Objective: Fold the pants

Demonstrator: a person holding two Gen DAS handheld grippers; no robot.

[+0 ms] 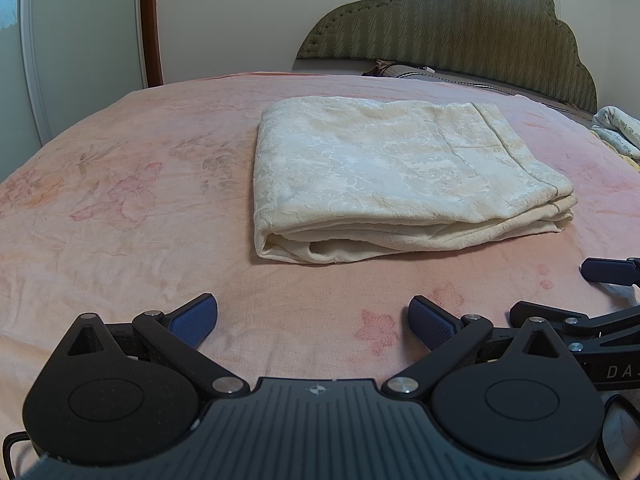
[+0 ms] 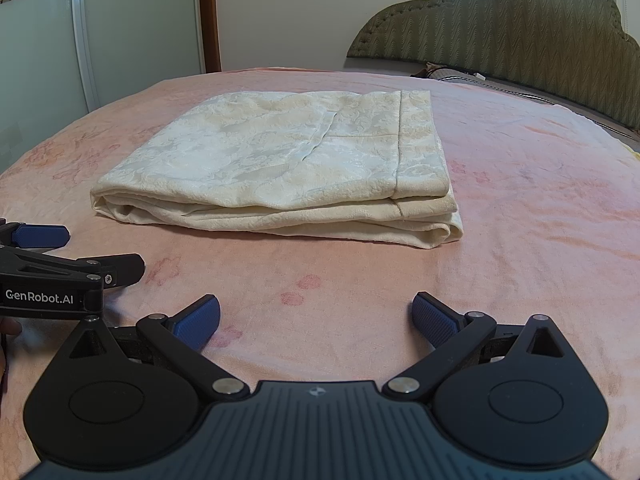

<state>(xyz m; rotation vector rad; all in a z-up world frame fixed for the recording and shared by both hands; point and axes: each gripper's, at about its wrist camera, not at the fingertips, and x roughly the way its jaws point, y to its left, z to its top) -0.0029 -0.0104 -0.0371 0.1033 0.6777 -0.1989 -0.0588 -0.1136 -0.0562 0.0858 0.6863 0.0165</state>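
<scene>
Pants [image 1: 396, 176]: cream, brocade-patterned cloth, folded into a flat rectangular stack of several layers. The stack lies on the bed [image 1: 120, 240], on a pink floral sheet. In the left wrist view it sits at 12 to 1 o'clock ahead of my left gripper [image 1: 313, 322]. In the right wrist view the stack [image 2: 288, 164] sits at 11 to 12 o'clock ahead of my right gripper [image 2: 316, 320].

Left to right, left wrist view: a white wardrobe door [image 1: 80, 40] with flower decals at 10 o'clock; a brown door frame just beside it; a green quilted headboard [image 1: 460, 28] at 1 o'clock; crumpled printed cloth [image 1: 618, 128] at the right edge, at 2 o'clock.

Jaws, left gripper: spread wide, both blue pads exposed, nothing between them. The jaws hang just above the sheet, apart from the near folded edge of the pants.

Jaws, right gripper: spread wide, empty, likewise short of the stack. One hemmed edge of the pants runs along the right side of the stack; the rolled fold faces me.

My two grippers are side by side. The right one shows at 3 o'clock in the left wrist view [image 1: 608, 292]; the left one, marked "GenRobot.AI", shows at 9 o'clock in the right wrist view [image 2: 44, 252]. A fingertip of my hand [image 2: 10, 326] shows at the left edge beneath it.
</scene>
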